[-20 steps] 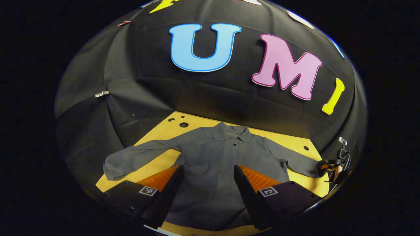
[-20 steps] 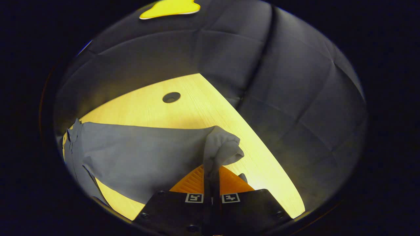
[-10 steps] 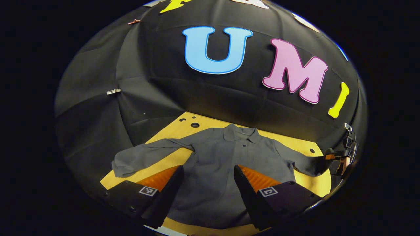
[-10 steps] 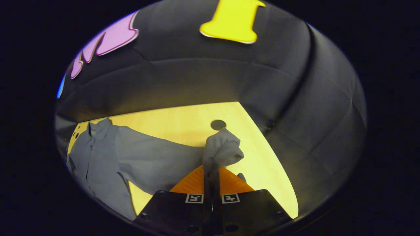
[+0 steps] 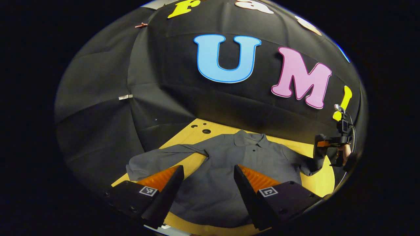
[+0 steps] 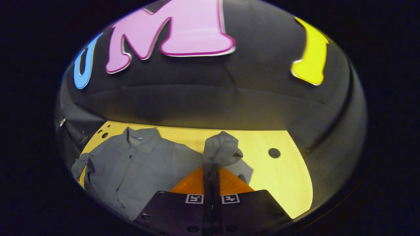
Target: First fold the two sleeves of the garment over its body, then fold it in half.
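Here the shirt is a soft, matte grey thing with a flat collar and a few small dark buttons, lying face up on a pale wooden table whose smooth top is drilled with round holes. Its body is spread flat, faintly creased, and one long sleeve stretches out limp across the wood toward the table's edge.

My left gripper hangs over the lower part of the shirt's body with its two fingers spread wide apart, ridged pads facing each other and nothing between them; the cloth lies below the gap, and I cannot tell whether the tips touch it.

My right gripper is clenched on the cuff of the other sleeve, the fingers pressed together with the fabric bunched into a crumpled knot just above the tips. In the left gripper view that gripper sits at the far side, raised off the table, the sleeve rising to it from the shoulder.
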{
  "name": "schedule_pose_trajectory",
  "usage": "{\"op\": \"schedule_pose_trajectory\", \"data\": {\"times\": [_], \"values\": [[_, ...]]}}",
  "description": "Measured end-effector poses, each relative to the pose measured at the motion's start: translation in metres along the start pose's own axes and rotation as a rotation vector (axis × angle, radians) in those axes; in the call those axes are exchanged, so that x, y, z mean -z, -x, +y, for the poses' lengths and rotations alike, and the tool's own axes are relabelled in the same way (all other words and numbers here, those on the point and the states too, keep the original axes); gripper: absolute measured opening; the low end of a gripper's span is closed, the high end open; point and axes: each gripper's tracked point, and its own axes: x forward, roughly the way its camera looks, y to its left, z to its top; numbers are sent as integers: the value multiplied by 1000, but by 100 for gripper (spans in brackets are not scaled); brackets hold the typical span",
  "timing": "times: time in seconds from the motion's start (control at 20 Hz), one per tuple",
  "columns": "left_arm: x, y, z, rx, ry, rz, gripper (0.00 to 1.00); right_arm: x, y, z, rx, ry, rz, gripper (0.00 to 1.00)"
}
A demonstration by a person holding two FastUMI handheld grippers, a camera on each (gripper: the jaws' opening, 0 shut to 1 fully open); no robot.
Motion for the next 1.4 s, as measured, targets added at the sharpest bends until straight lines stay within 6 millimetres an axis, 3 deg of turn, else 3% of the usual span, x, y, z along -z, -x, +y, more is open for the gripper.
{"op": "schedule_pose_trajectory", "data": {"times": [0.1,0.3,0.4,0.55,0.8,1.05,1.3,1.4], "values": [[0,5,12,-17,3,-2,96,-15,10,36,-47,42,-12,5],[5,11,43,-63,1,4,96,-24,-15,138,-152,114,-9,5],[7,13,58,-89,5,5,96,-14,-34,195,-196,141,1,5],[13,21,88,-131,23,12,96,1,-52,258,-256,175,37,5],[31,18,132,-194,76,45,96,17,-60,362,-352,224,59,5],[45,19,162,-231,125,57,96,30,-69,443,-414,260,76,5],[70,20,193,-287,153,82,96,54,-86,496,-430,266,111,5],[73,18,204,-311,170,85,96,68,-89,509,-441,285,137,12]]}}
